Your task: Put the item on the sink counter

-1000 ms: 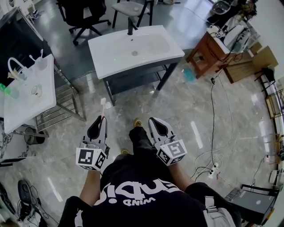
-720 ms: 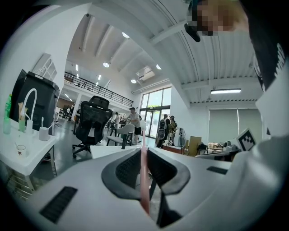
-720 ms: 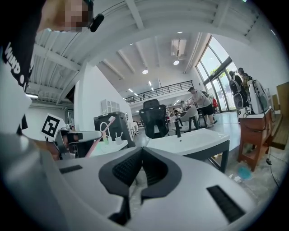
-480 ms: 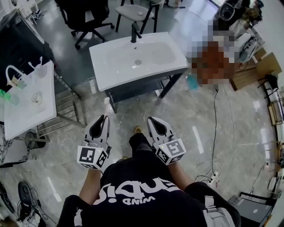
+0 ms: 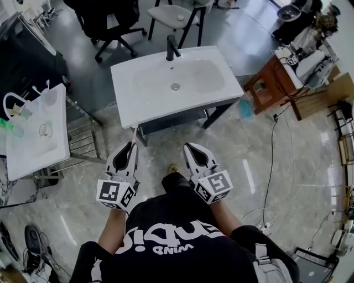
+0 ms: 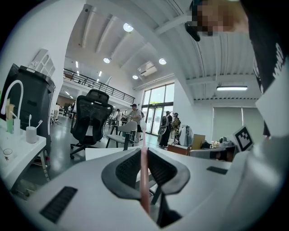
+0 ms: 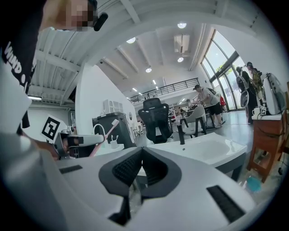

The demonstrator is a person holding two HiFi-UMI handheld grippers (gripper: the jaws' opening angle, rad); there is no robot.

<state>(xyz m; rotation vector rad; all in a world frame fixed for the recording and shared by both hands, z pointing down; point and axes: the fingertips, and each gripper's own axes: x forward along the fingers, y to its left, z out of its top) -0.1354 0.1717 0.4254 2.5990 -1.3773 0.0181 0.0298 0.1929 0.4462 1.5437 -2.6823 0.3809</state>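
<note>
Closer now than a second ago, the white sink worktop (image 5: 128, 105) lies just ahead of both tools instead of well ahead. The left tool (image 5: 131, 146) is clamped narrow on a pink toothbrush (image 6: 144, 180), which sticks out forward with its head almost at the worktop's near edge. The right tool (image 5: 191, 148) is closed on nothing. The approach looks nearly done; reaching out and laying the toothbrush down should come next.

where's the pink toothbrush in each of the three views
Head view: pink toothbrush sticks out of the left gripper's tips, left of centre.
Left gripper view: toothbrush dead centre, upright between the closed jaws.
Right gripper view: toothbrush at left, slanting up-right.
Shared landmark: black office chair, in all three.
</note>
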